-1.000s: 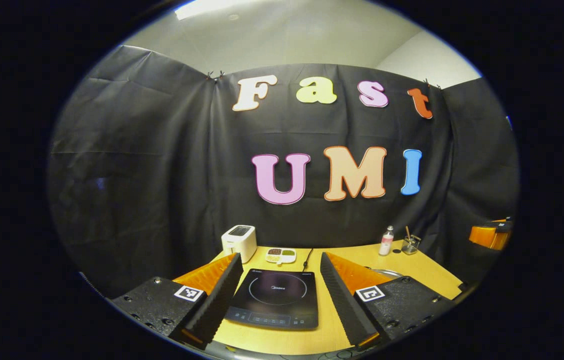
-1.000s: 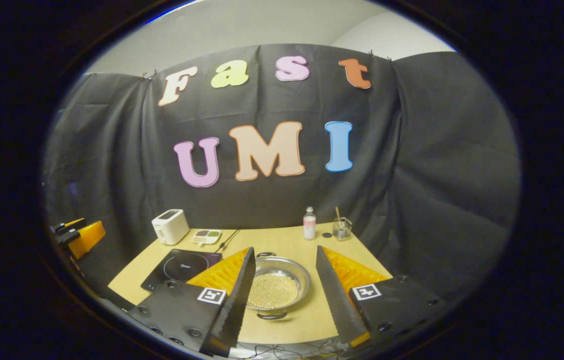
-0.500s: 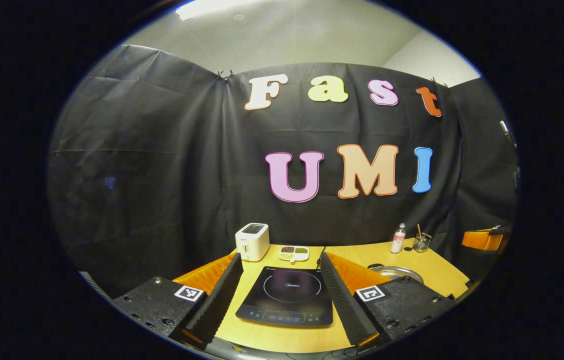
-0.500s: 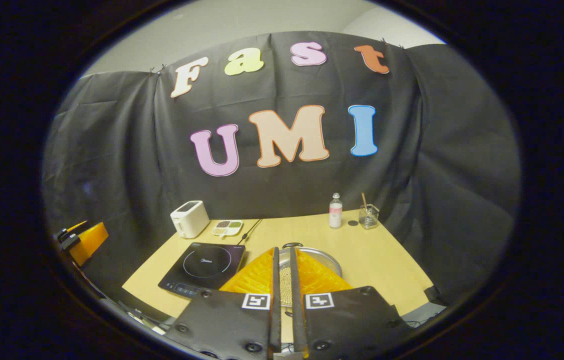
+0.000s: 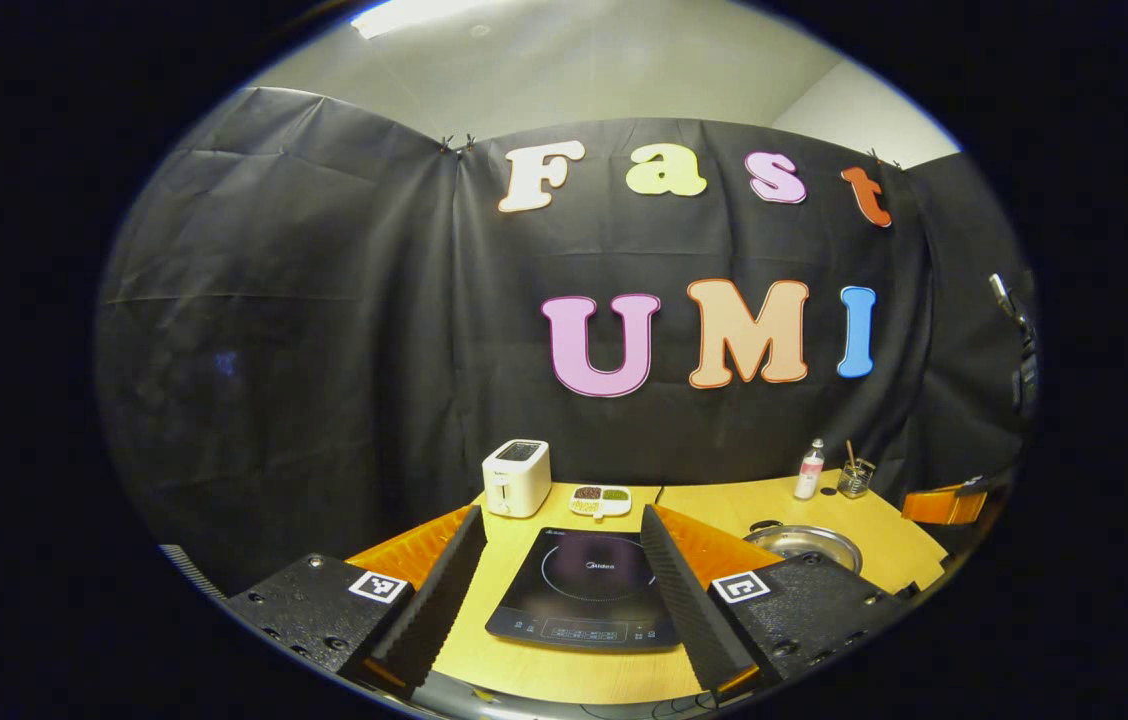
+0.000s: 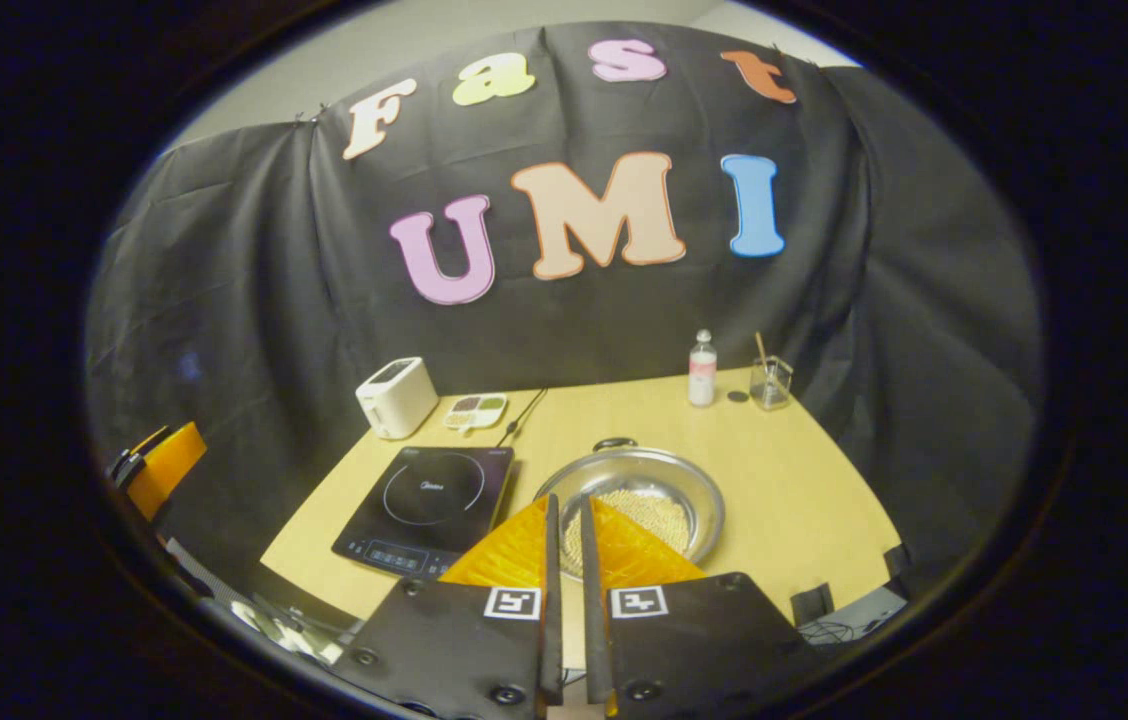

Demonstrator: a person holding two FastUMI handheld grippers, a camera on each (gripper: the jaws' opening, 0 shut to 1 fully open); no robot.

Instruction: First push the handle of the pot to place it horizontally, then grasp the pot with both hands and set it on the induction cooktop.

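The right gripper point(image 6: 565, 560), fingers nearly closed and holding nothing, hovers above the pot point(image 6: 669, 480); the left gripper point(image 5: 554, 585), fingers wide, frames the induction cooktop point(image 5: 589, 590).

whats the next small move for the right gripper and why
Probably lower the right gripper, its fingers nearly shut, to the pot's near handle and nudge it sideways. The far handle points toward the wall, so the handles aren't horizontal yet, and the cooktop waits beside it.

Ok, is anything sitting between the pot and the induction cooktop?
Nothing visible. In the right gripper view the pot sits just right of the induction cooktop, with bare table between them. The cooktop's glass top is clear.
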